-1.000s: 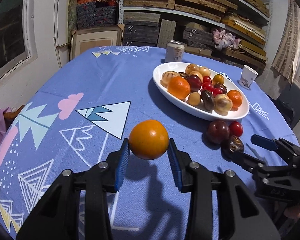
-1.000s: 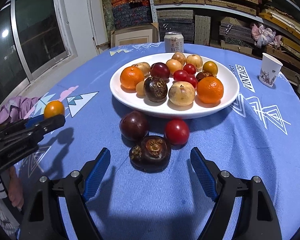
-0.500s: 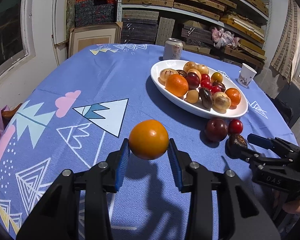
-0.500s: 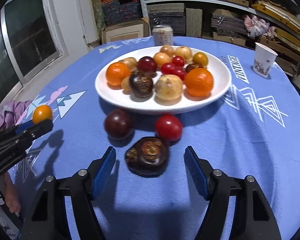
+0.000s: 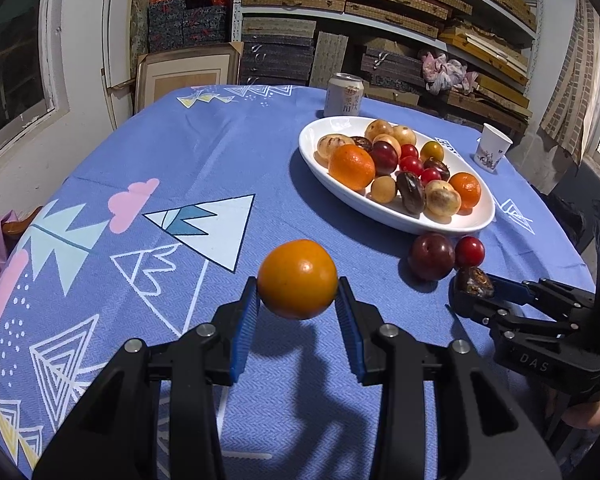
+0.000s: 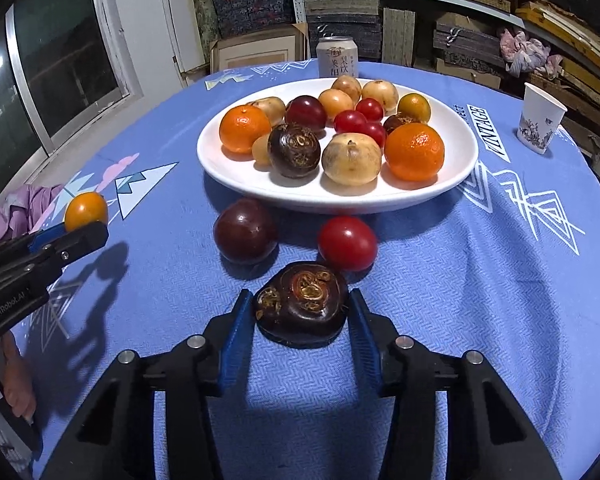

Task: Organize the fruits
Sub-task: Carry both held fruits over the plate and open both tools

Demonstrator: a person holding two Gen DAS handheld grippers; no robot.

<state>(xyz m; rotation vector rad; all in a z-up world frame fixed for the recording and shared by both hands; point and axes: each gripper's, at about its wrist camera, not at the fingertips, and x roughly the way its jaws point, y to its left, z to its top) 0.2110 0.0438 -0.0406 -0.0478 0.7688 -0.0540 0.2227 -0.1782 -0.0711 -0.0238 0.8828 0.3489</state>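
The dark brown water chestnut lies directly between the blue pads of the right gripper, resting on the blue tablecloth. Its jaws have just been closing around it, and both pads now appear to touch its flanks, so I judge the grip made or all but made. The fruit is squat and wider than tall, its broad axis running across from pad to pad, with a glossy, lumpy skin and tan scarred rings on top. Straight ahead of this gripper and just beyond the chestnut sit a dark red plum to the left and a cherry tomato to the right, the tomato nearly touching the chestnut. Past them stands the white oval plate, already heaped with fruit, so the carry is probably a short one forward and up over the rim. The left gripper is clamped on a smooth orange fruit, held clear above the cloth, with the plate well ahead and to its right; the right hand is the nearer to the plate.
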